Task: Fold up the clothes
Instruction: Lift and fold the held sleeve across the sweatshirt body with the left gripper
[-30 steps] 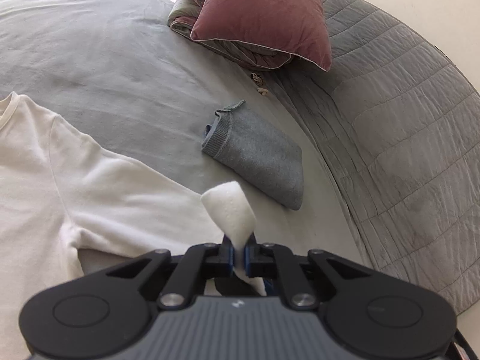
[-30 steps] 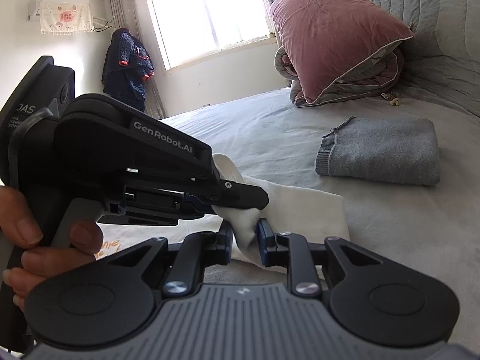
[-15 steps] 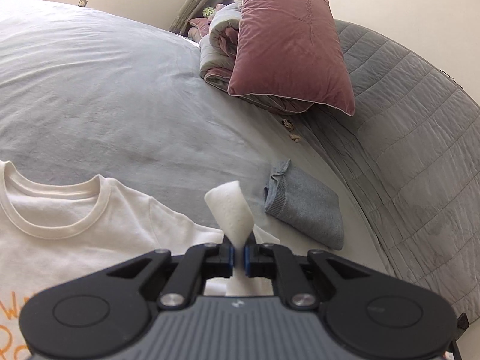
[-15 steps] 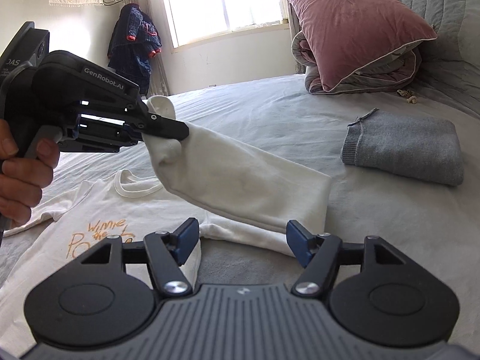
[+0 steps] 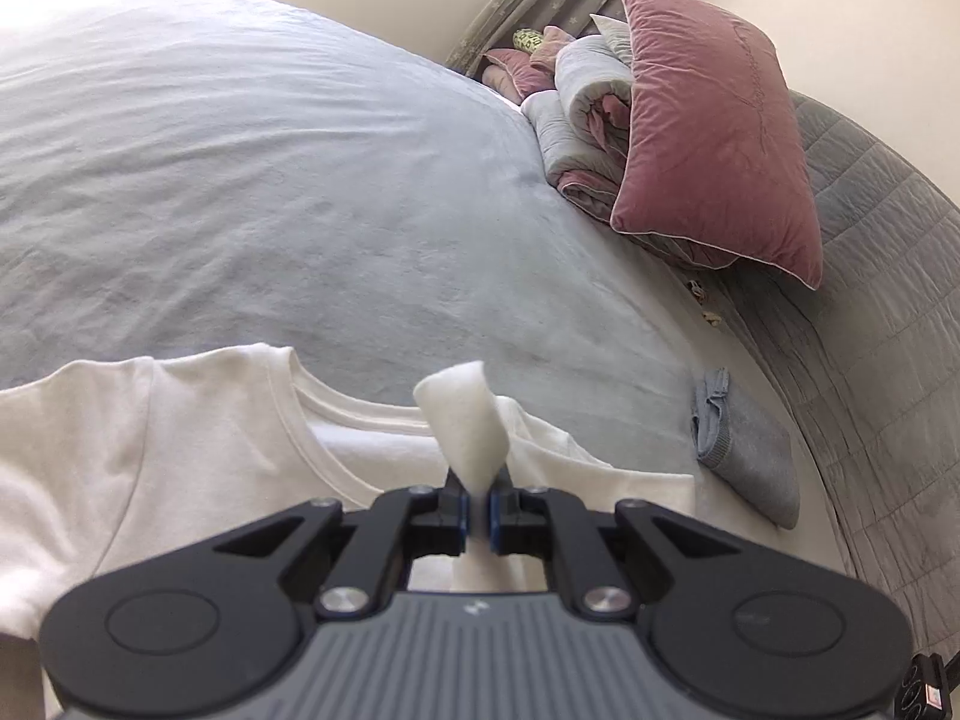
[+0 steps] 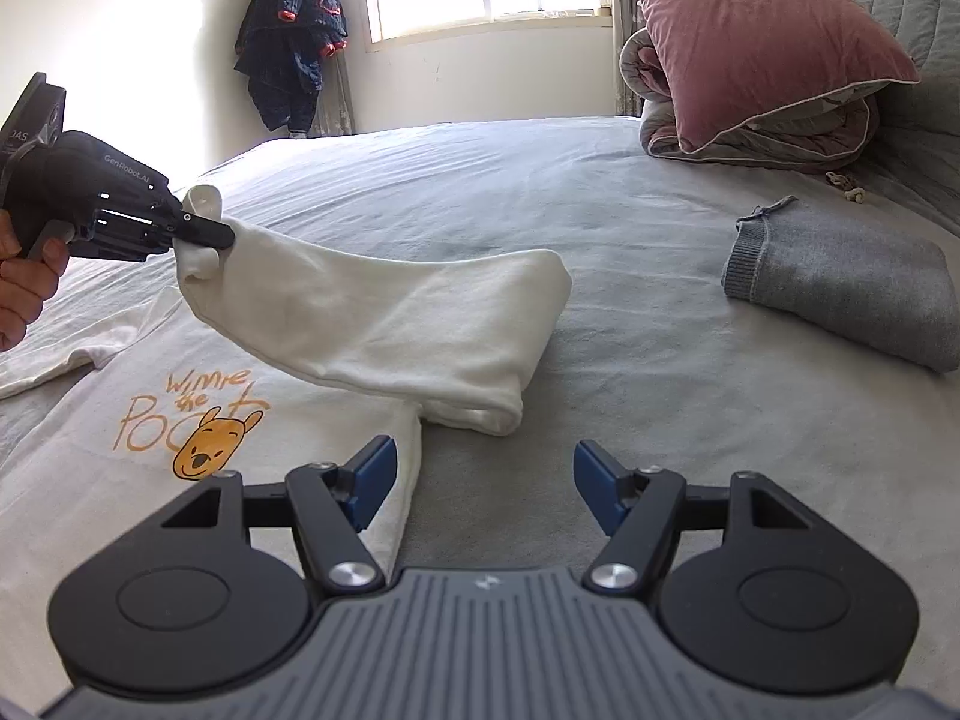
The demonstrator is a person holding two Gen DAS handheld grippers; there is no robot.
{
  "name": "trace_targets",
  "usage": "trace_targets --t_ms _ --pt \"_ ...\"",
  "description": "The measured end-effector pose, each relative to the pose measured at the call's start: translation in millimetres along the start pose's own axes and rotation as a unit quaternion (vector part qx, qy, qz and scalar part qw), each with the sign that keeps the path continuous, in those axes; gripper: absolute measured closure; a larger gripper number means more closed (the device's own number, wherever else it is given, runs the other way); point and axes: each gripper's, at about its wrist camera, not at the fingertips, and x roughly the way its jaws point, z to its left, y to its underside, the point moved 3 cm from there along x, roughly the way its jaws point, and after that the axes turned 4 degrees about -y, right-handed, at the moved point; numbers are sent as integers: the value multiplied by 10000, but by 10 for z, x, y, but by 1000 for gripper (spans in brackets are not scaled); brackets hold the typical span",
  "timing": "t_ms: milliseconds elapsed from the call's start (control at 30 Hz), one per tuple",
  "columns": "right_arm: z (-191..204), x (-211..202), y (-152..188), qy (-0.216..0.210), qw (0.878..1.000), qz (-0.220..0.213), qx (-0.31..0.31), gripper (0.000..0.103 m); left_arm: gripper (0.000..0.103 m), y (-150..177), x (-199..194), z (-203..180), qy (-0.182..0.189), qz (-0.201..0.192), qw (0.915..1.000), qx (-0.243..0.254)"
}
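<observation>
A white T-shirt with an orange Winnie the Pooh print lies face up on the grey bed; its collar shows in the left wrist view. My left gripper is shut on the end of the shirt's sleeve. In the right wrist view the left gripper holds that sleeve lifted and stretched leftward over the shirt's chest. My right gripper is open and empty, low over the bed by the shirt's side edge.
A folded grey sweater lies on the bed to the right, also in the left wrist view. A pink pillow leans on a rolled quilt against the grey padded headboard. Dark clothes hang by the window.
My right gripper let go of the sleeve and opened wide. My left gripper carried the sleeve end leftward across the shirt, stretching the sleeve over the chest.
</observation>
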Motion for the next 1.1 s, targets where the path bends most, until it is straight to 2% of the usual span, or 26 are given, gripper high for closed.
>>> trace_targets --t_ms 400,567,667,733,800,833,900,967,1000,1033,1067,1100 --pt "140 66 46 -32 9991 136 -411 32 97 -4 -21 769 40 126 9961 -874" --pt "192 52 45 76 9988 -8 -486 32 96 66 37 1108 81 133 9862 -1651" --pt "233 153 -32 204 9987 -45 -462 32 82 126 21 1225 250 54 9798 -1985" --pt "286 257 -107 195 9983 -75 -539 32 52 162 -20 1231 468 -56 9761 -2121" --pt "347 389 -179 240 9973 -89 -694 32 42 198 -73 1186 522 -193 9760 -2103" --pt "384 465 -194 327 9962 -73 -810 32 41 216 -99 1164 550 -261 9759 -2094" --pt "463 610 -205 555 9927 -36 -1071 32 41 256 -127 1041 94 -388 9845 -1706" --pt "521 733 -186 905 9856 -32 -1431 42 53 294 -155 904 -457 -512 9899 -1241" --pt "540 787 -172 1101 9807 -36 -1618 53 70 313 -143 834 -787 -527 9911 -938" --pt "540 828 -160 1296 9758 -14 -1761 66 96 330 -121 763 -1140 -520 9903 -602" --pt "532 853 -149 1450 9712 0 -1890 68 96 343 -106 695 -1438 -532 9878 -286" --pt "529 866 -137 1566 9666 3 -2028 74 96 348 -126 654 -1590 -613 9853 -105"
